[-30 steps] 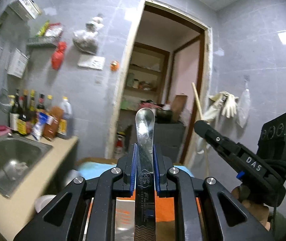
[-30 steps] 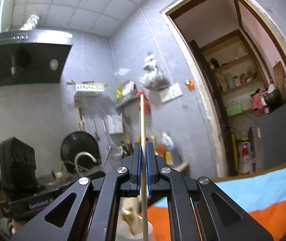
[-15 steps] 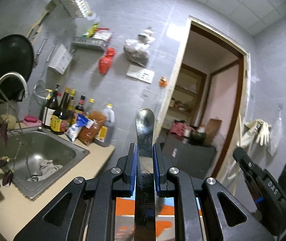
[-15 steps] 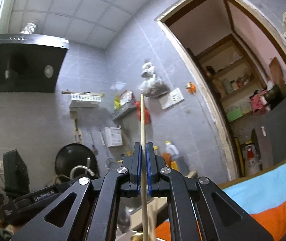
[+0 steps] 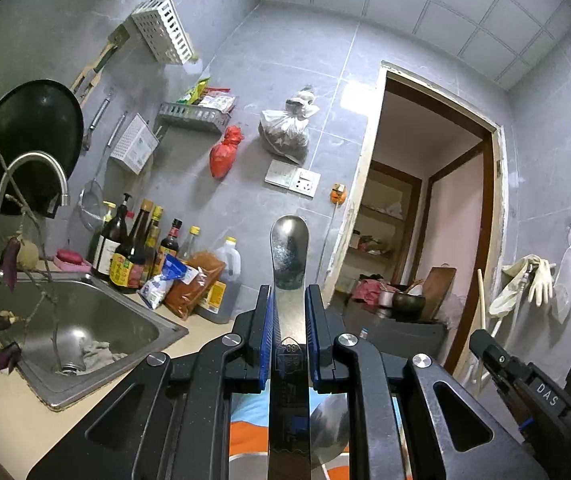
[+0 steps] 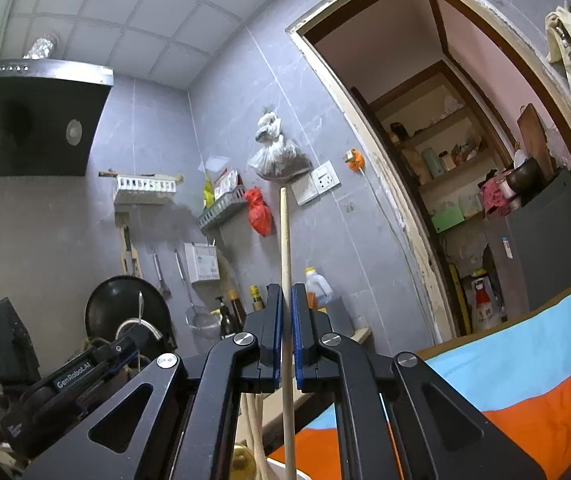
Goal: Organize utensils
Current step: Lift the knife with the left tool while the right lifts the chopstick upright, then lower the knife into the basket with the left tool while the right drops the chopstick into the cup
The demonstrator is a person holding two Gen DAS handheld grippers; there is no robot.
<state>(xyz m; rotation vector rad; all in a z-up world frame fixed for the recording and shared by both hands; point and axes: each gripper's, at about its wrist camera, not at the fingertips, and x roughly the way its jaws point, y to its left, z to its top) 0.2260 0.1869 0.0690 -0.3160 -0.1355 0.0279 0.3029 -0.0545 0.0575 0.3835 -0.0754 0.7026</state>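
Note:
My left gripper (image 5: pixel 288 300) is shut on the flat handle of a steel spoon (image 5: pixel 288 252), held upright with its rounded end pointing up at the wall. A second steel spoon bowl (image 5: pixel 327 424) shows below the fingers. My right gripper (image 6: pixel 286 296) is shut on a thin wooden chopstick (image 6: pixel 285 236), which stands upright between the blue pads. More pale sticks (image 6: pixel 255 420) and a white container rim (image 6: pixel 281 470) show below it. Each gripper appears at the edge of the other's view, the right one (image 5: pixel 525 380) and the left one (image 6: pixel 85 368).
A steel sink (image 5: pixel 81 320) with a tap (image 5: pixel 33 172) is set in the beige counter at left, with sauce bottles (image 5: pixel 137 248) behind. A blue and orange cloth (image 6: pixel 525 380) covers the surface below. A doorway (image 5: pixel 425 220) opens ahead. A range hood (image 6: pixel 25 120) hangs at left.
Both grippers have tilted upward, so more wall and ceiling show. The left view has swung left toward the sink. The spoon and the chopstick stay gripped.

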